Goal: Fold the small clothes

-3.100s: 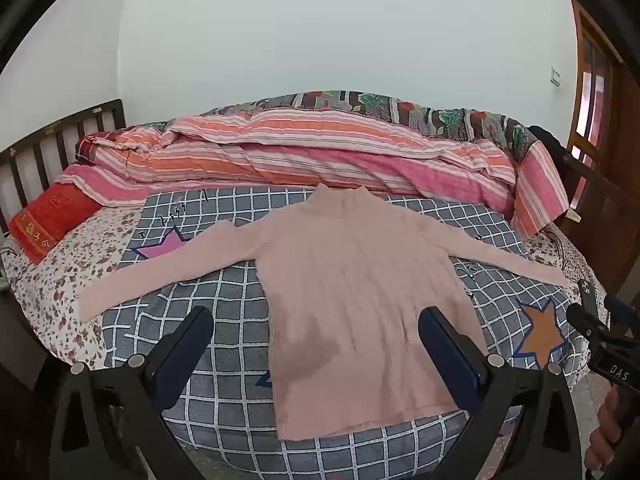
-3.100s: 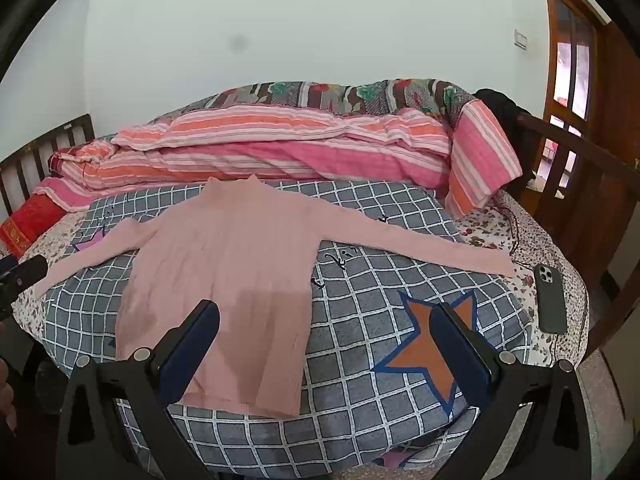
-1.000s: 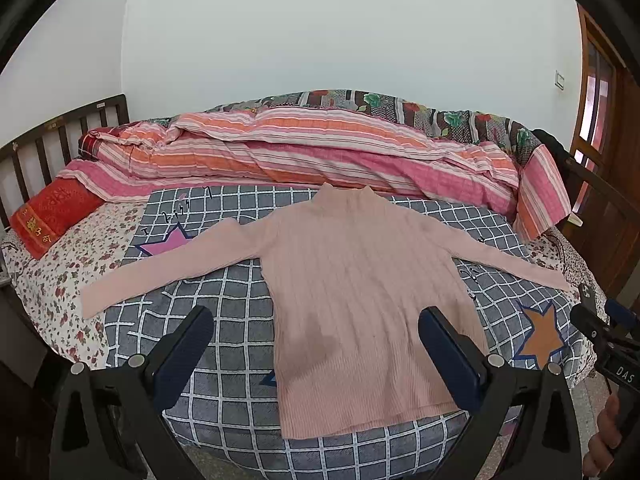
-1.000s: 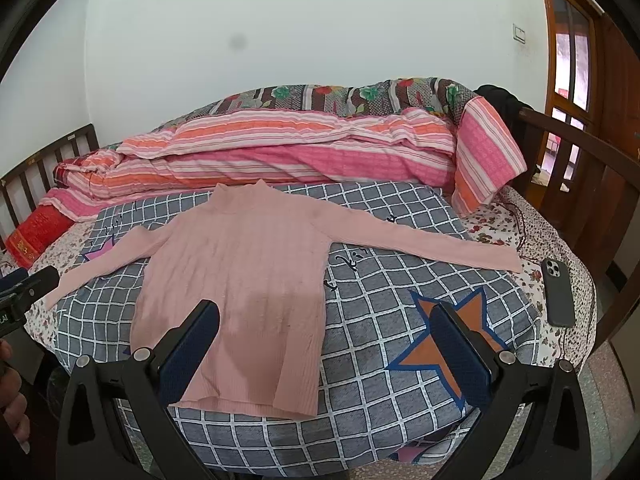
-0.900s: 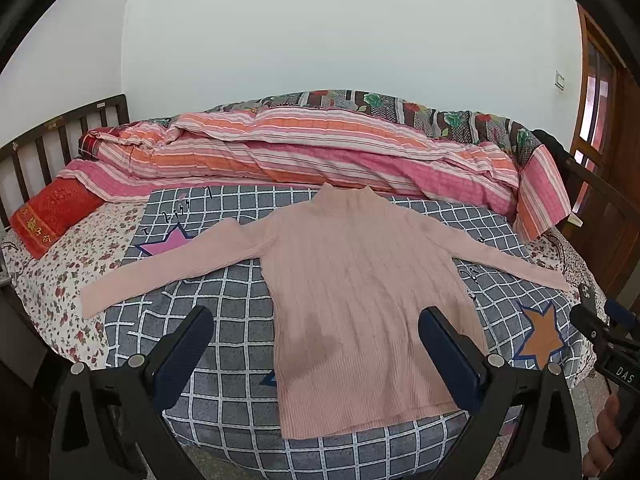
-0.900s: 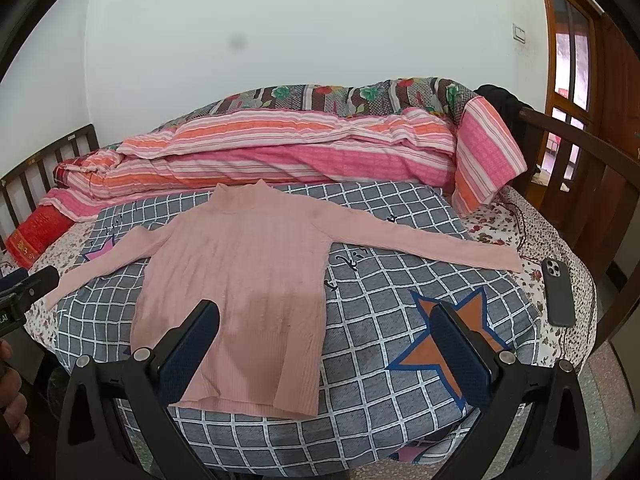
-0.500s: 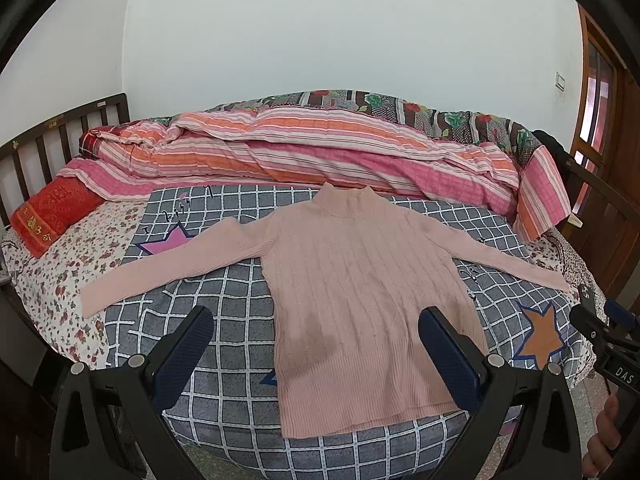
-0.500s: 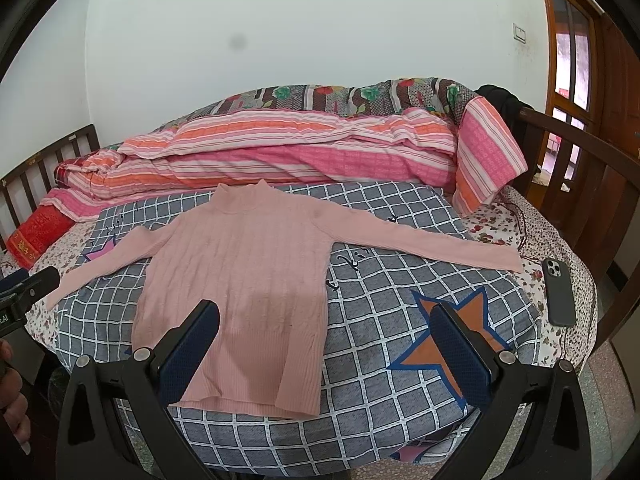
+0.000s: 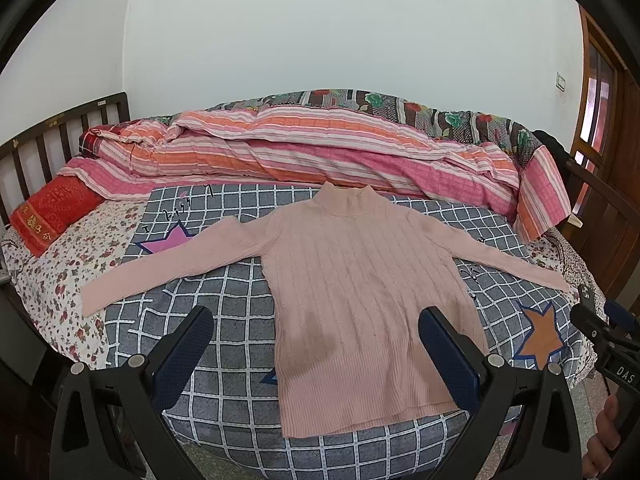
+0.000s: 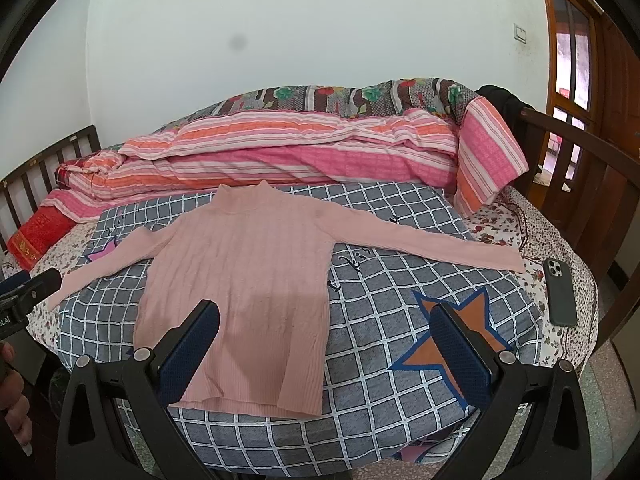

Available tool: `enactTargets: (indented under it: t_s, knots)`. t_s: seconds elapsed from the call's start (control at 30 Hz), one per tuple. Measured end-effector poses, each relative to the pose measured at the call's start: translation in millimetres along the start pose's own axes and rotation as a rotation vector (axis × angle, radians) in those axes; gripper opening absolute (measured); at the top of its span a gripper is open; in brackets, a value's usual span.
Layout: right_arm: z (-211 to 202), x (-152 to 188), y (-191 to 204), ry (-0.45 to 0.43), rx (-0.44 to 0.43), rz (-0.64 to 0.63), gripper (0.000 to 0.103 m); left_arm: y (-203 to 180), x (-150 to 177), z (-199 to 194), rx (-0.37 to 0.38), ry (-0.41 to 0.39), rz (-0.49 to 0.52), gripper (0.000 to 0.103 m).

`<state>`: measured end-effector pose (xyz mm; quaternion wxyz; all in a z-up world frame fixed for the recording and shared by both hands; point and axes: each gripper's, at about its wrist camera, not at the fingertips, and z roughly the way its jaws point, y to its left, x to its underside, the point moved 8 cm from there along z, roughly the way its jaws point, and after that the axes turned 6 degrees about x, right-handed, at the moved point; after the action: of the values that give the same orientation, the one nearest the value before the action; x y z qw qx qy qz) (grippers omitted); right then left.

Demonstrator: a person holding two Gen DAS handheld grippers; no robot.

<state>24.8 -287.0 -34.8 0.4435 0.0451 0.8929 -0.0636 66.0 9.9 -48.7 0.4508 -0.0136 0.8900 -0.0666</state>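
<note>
A pink ribbed sweater (image 9: pixel 360 280) (image 10: pixel 248 276) lies flat on the grey checked blanket (image 9: pixel 224 360) (image 10: pixel 400 320), collar toward the far side and both sleeves spread wide. Its hem is near the bed's front edge. My left gripper (image 9: pixel 316 354) hovers open in front of the hem, with nothing between its fingers. My right gripper (image 10: pixel 326 350) is also open and empty, held before the sweater's right lower side. Neither gripper touches the cloth.
Striped pink quilts (image 9: pixel 320 152) are piled along the far side of the bed. A red pillow (image 9: pixel 52 212) sits at the left, a dark phone (image 10: pixel 560 296) at the right edge. Wooden bed rails (image 10: pixel 580 152) stand at both ends. A person's hand (image 10: pixel 12 416) holds the other gripper's handle.
Both views have drifted only slightly since the earliest frames. The sweater has not moved, and both grippers stay open.
</note>
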Motion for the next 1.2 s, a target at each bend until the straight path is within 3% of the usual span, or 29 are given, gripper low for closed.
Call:
enactTargets:
  t_s: [0.37,0.6,0.97,1.2]
  knots:
    - [0.9,1.0,3.4,-0.005,-0.009,-0.011,0.103,7.0,1.8,4.2,0.003,0.005,-0.015,0.103]
    - [20.3,11.0,9.9,0.007,-0.03,-0.04,0.103,26.5,14.1,34.8,0.044,0.042,-0.057,0.103]
    - [100.0,42.9,26.2,0.094,0.021,-0.096,0.103,108.6,64.9,116.1,-0.021,0.152,-0.162,0.102]
    - [133.1,50.2,45.8,0.116,0.034,-0.143,0.103,161.1,77.6,136.9,-0.081,0.169,-0.238,0.102]
